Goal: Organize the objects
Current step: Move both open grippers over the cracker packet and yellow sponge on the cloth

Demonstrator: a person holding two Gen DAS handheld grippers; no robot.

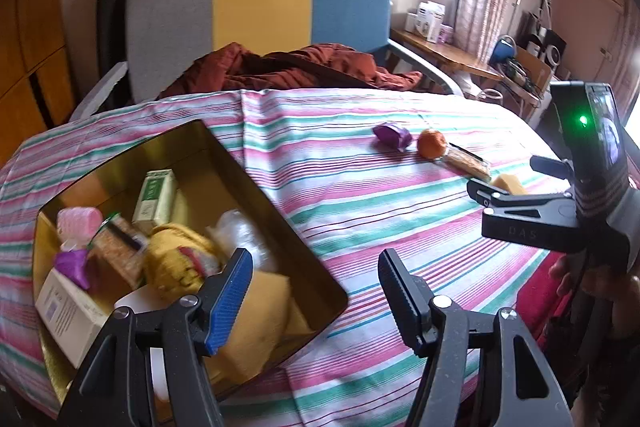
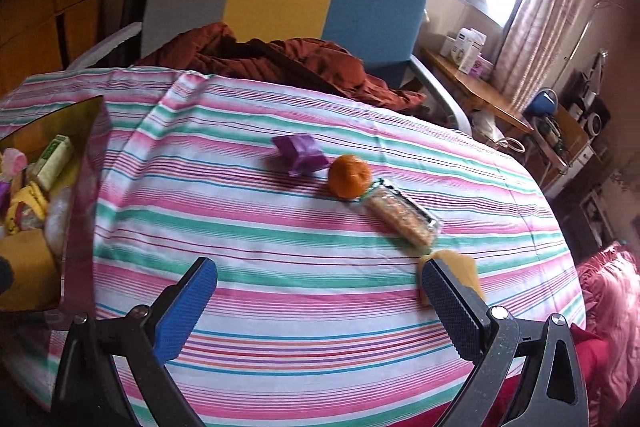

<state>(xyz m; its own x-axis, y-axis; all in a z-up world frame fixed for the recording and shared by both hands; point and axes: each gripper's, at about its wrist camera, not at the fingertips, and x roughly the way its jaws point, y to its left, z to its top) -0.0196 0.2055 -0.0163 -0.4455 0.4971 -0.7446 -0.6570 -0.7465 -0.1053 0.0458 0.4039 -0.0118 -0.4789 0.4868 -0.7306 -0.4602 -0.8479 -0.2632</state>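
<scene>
The gold tin (image 1: pixel 224 147) is mostly filled; purple packet (image 2: pixel 299 154), orange (image 2: pixel 349 175), snack bar (image 2: pixel 402 217), sponge (image 2: pixel 460 265) remain on the worktop (image 2: pixel 280 247). Both hand-held grippers, left (image 1: pixel 316 283) and right (image 2: pixel 320 299), are released, empty.

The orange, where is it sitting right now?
On the striped tablecloth, right of centre, the orange sits between a purple packet and a wrapped snack bar.

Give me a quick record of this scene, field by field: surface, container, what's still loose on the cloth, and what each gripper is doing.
surface: striped tablecloth
container: gold tin, already holding several items
loose items: purple packet, orange, wrapped snack bar, yellow sponge
left gripper: open, empty, by the tin's near edge
right gripper: open, empty, its right finger in front of the sponge
</scene>
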